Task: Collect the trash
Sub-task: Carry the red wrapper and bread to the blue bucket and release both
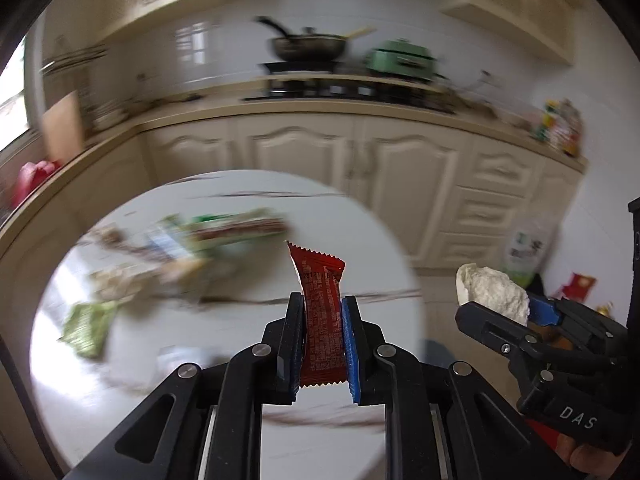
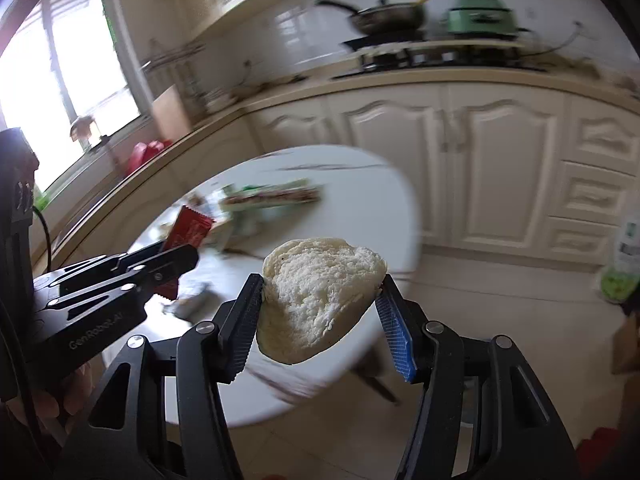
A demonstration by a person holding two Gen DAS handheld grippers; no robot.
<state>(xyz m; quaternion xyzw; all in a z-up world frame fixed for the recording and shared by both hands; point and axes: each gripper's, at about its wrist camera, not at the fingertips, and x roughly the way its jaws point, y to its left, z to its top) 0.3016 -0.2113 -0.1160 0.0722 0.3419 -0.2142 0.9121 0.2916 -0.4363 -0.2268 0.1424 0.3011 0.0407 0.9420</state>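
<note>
Jaws of the left gripper [image 1: 322, 328] pinch a red wrapper [image 1: 320, 312] upright at lower centre of the frame; the right gripper [image 2: 320, 312] clamps a torn piece of white bun [image 2: 316, 296]. Blurred wrappers [image 1: 176, 256] lie on the round white table [image 1: 340, 216] at centre-left.

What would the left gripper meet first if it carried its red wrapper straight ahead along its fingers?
Probably the litter on the round table: the left gripper, shut on the red wrapper, points toward the green packets. Blur hides depth.
</note>
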